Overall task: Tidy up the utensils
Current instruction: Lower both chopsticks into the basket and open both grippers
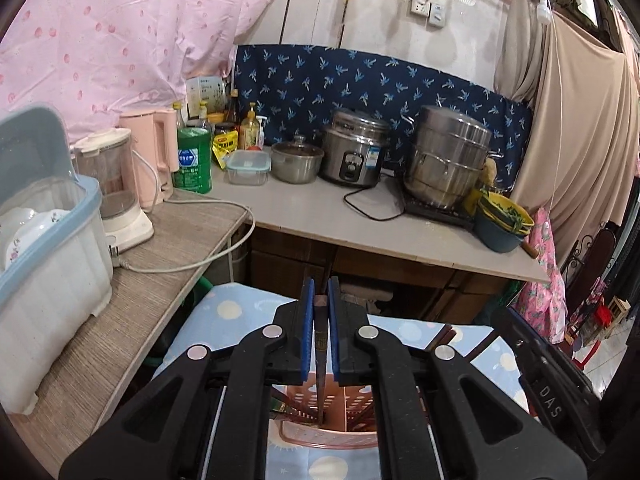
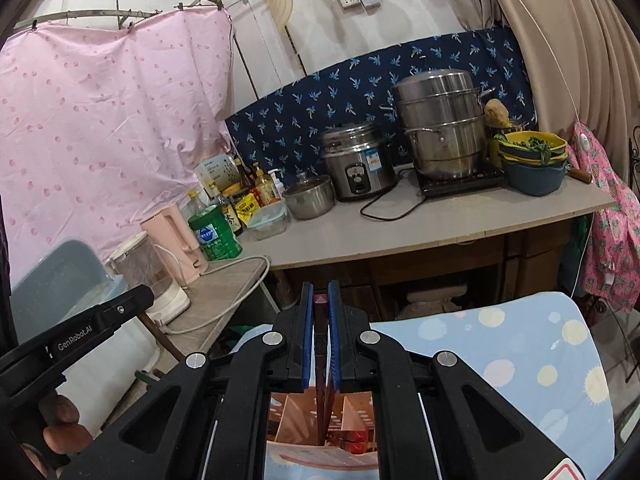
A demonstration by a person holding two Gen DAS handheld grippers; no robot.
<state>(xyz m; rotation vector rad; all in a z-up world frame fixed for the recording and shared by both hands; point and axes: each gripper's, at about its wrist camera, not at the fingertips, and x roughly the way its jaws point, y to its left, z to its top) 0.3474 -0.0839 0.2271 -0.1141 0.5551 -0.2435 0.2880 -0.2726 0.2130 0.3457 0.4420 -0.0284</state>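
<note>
Two grippers, left gripper point(image 1: 320, 292) and right gripper point(image 2: 320, 294), each pinch chopsticks point(image 1: 320, 344) above pink holder point(image 1: 352, 436).

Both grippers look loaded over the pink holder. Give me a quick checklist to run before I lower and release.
1. Left gripper shut on a chopstick: ok.
2. Right gripper shut on a dark utensil: ok; its type, cannot tell.
3. Pink utensil holder below the left gripper, chopstick tip pointing into it: ok.
4. Holder below the right gripper, dividers visible: ok.
5. Which compartment each tip enters: cannot tell.
6. Clearance between the two grippers: cannot tell; the left gripper's body shows close by in the right wrist view.
</note>
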